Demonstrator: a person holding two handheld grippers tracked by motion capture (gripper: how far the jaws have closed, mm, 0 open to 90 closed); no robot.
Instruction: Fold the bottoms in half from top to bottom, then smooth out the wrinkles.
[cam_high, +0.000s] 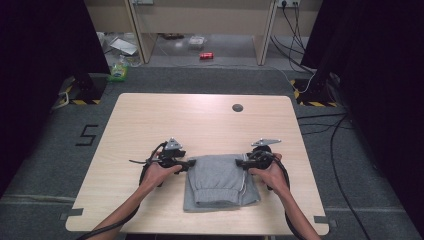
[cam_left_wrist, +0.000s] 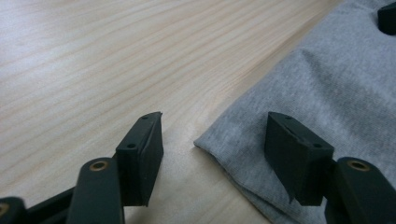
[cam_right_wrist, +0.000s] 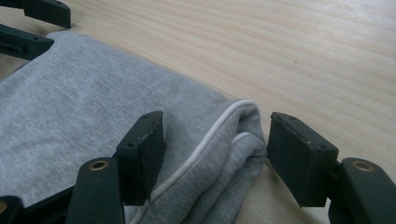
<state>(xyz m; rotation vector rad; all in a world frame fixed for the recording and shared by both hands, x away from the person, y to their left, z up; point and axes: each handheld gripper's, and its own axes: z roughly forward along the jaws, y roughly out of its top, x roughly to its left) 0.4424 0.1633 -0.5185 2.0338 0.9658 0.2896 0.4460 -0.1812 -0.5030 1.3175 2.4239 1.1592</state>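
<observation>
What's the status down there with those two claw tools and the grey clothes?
Left gripper open, straddling the folded grey garment corner. Right gripper open around its piped edge. Table otherwise bare.

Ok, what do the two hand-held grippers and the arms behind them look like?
Both are black. The left hand-held gripper and the right hand-held gripper each carry a grey three-cornered plate on top and trail a black cable back along the forearm. Up close, each has two blocky black pads on arms with brass-coloured rivets. The forearms are bare, with no sleeves in sight.
</observation>
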